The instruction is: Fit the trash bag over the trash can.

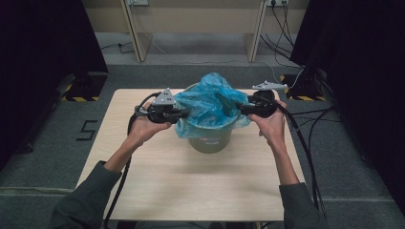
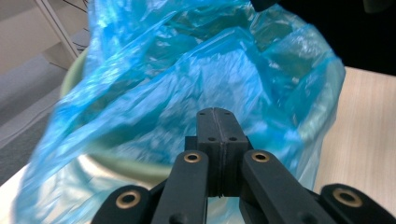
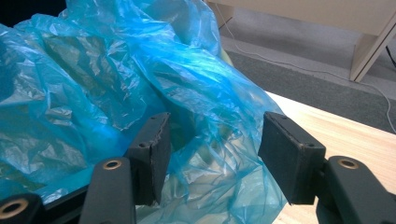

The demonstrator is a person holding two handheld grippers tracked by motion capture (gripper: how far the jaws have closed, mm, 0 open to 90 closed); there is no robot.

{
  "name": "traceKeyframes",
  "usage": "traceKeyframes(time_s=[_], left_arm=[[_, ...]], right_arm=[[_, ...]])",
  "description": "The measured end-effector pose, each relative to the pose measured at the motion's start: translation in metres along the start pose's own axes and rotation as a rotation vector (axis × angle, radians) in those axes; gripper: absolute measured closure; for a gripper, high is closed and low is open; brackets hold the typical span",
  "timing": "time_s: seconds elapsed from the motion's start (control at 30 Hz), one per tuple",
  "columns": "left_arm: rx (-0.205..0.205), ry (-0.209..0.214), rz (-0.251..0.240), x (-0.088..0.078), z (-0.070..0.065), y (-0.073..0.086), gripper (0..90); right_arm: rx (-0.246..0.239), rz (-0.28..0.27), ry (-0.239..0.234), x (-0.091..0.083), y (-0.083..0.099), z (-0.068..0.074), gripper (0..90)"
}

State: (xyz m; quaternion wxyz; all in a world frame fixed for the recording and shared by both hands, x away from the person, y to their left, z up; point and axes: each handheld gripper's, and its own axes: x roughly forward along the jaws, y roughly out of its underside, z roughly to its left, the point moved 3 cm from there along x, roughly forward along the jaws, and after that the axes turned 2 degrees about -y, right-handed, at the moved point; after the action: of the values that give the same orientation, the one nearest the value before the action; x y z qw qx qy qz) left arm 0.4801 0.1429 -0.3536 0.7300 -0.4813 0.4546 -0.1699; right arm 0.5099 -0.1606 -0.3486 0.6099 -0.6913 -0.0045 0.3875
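Observation:
A crumpled blue plastic bag sits in and spills over a pale green bin in the middle of the wooden table. My left gripper is at the bag's left edge. In the left gripper view its jaws are pressed flat together with the bag just beyond them, and I see no film between the pads. My right gripper is at the bag's right side. Its jaws stand apart, and a loose fold of the bag hangs between the pads without being squeezed.
The bin's green rim shows under the film on the left side. Black cables trail off the table's right edge. Bare tabletop lies in front of the bin, between the person's forearms. Wooden furniture legs stand on the floor behind the table.

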Motion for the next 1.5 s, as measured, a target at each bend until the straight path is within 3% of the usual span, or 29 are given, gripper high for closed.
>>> traceKeyframes(time_s=[0.17,0.23,0.3,0.5,0.53,0.63,0.67,0.77,0.9,1.1,1.13,1.23,1.37,1.5], left_arm=[[-0.045,0.004,-0.04,-0.011,0.007,0.004,88.2],[-0.078,0.007,-0.046,-0.009,0.005,0.0,71.0],[-0.079,0.007,-0.042,-0.003,0.002,-0.006,58.5],[-0.066,0.031,0.021,0.027,-0.015,-0.018,37.5],[-0.065,0.035,0.031,0.032,-0.016,-0.019,37.5],[-0.066,0.056,0.039,0.04,-0.016,-0.02,51.7],[-0.054,0.063,0.036,0.04,-0.016,-0.02,63.9],[-0.021,0.067,0.047,0.038,-0.016,-0.018,87.0],[0.016,0.056,0.055,0.025,-0.013,-0.013,89.8],[-0.022,0.023,0.018,0.007,0.001,-0.007,88.8],[-0.031,0.012,0.007,0.006,0.001,-0.008,84.7],[-0.057,0.007,-0.015,0.007,-0.005,-0.016,59.2],[-0.052,0.021,0.009,0.021,-0.02,-0.029,40.7],[-0.021,0.013,0.056,0.037,-0.028,-0.034,38.6]], right_arm=[[0.007,0.002,0.001,0.003,0.0,-0.001,43.5],[0.009,0.002,-0.003,0.006,0.0,0.0,43.5],[0.006,0.006,-0.008,0.007,0.0,0.002,43.5],[0.0,0.004,-0.018,0.007,-0.001,0.005,43.6],[0.0,0.003,-0.016,0.007,-0.001,0.004,43.6],[-0.002,0.002,-0.016,0.006,0.0,0.002,43.6],[-0.002,0.003,-0.017,0.006,0.0,0.002,43.6],[-0.004,-0.002,-0.019,0.005,0.0,0.002,43.6],[-0.003,-0.002,-0.017,0.005,0.0,0.002,43.8],[0.005,-0.007,-0.017,0.004,-0.001,0.001,44.0],[0.007,-0.008,-0.017,0.004,-0.001,0.001,44.0],[0.003,-0.004,-0.018,0.005,-0.001,0.001,44.0],[0.004,-0.008,-0.022,0.005,-0.002,0.002,44.0],[-0.002,-0.007,-0.022,0.003,-0.002,0.002,43.9]])
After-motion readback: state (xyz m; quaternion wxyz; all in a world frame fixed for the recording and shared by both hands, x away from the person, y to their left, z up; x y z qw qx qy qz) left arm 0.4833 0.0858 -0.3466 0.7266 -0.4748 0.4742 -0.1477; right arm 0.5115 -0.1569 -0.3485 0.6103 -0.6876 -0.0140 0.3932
